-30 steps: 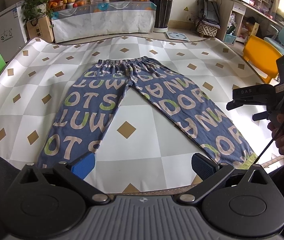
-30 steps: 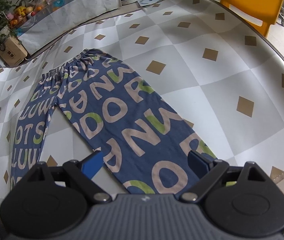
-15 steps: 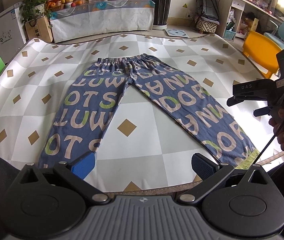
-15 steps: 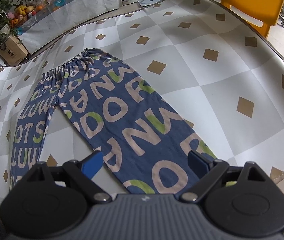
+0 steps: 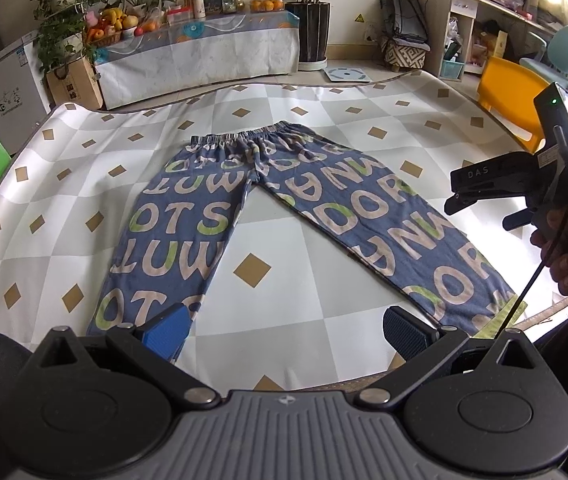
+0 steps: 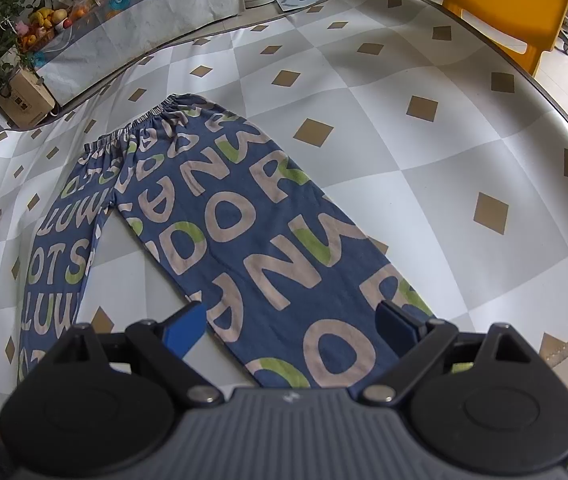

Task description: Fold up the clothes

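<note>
left wrist: trousers (image 5: 284, 216) spread flat

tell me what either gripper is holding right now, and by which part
Nothing is held. The left gripper and right gripper both stand open above the pants, which lie flat on the mat, untouched.

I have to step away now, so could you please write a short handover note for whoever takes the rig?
Left gripper: fingers open, empty, above the near end of one trouser leg.
Right gripper: fingers open, empty, above the other leg's cuff end.
Trousers: flat on the checked mat, legs spread in a V, waistband at the far side.
Done: trousers laid out; no fold yet.
Left: probably bring one leg over the other, then fold lengthwise.
</note>
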A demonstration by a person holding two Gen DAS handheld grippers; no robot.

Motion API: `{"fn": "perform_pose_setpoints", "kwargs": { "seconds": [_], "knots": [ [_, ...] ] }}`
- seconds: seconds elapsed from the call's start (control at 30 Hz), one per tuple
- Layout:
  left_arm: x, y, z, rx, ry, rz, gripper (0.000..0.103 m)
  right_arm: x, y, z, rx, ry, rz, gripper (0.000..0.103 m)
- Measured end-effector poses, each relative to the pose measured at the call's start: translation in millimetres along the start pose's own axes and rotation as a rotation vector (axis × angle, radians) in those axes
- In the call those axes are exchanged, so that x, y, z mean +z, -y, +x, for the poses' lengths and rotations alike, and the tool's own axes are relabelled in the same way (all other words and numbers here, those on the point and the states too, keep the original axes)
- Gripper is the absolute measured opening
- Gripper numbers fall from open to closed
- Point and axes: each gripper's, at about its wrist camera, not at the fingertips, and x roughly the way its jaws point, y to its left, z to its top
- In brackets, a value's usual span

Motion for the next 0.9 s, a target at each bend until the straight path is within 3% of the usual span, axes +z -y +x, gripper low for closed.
{"fn": "perform_pose_setpoints", "kwargs": {
  "seconds": [0.9],
  "knots": [
    [-1.1, 8.0, 1.6, -0.046, -0.012, 0.031, 0.103, -0.9, -0.9, 2.3, -0.002, -0.008, -0.009, 0.091]
  ]
}}
